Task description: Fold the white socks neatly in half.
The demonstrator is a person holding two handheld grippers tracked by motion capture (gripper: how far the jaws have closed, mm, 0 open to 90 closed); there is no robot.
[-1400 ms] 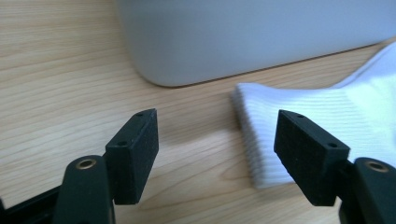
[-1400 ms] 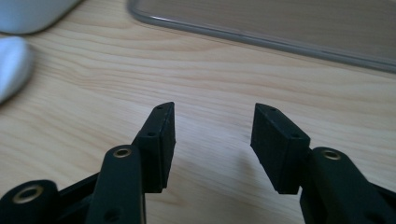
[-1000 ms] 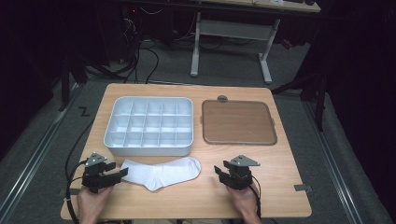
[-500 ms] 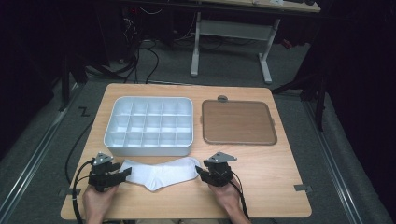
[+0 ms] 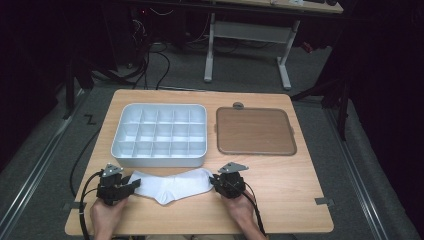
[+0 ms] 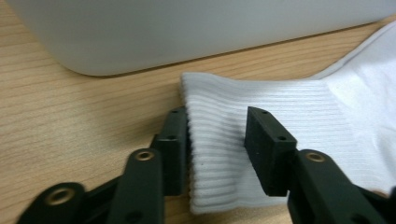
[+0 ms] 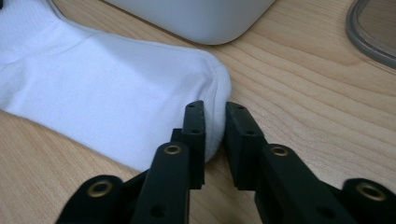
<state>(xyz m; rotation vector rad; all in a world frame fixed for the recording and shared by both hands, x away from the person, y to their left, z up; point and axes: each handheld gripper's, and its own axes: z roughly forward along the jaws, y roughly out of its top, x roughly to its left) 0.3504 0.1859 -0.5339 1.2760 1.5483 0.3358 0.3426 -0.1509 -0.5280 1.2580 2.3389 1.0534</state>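
- The left gripper (image 5: 131, 185), black with a grey three-cornered plate on top, sits at the left end of the white sock (image 5: 172, 184), held in the person's left hand (image 5: 107, 216).
- In the left gripper view the sock's ribbed cuff (image 6: 219, 140) lies between the two black jaws; the left pad touches the cuff's edge, the right pad stands over the ribbing, and the fabric bunches slightly between them. The jaws have just been closing on the cuff, but they have yet to pinch it, so I read this gripper as still released.
- The sock is soft white knit, ribbed at the cuff and smooth toward the toe, lying flat on the pale wood-grain table (image 5: 280, 200), just in front of the tray (image 5: 160, 135).
- The tray is a white plastic box with rounded corners, split into a grid of small compartments; every compartment I can see is bare.
- The right gripper (image 5: 214, 181), in the person's right hand (image 5: 239, 210), is at the sock's right end.
- In the right gripper view its jaws have just been closing and now stand narrow, clenched on the rounded toe (image 7: 212, 93), with fabric squeezed between the pads.
- Right of the tray lies a flat brown lid (image 5: 255, 131), square with rounded corners and a grey rim, well apart from the sock.
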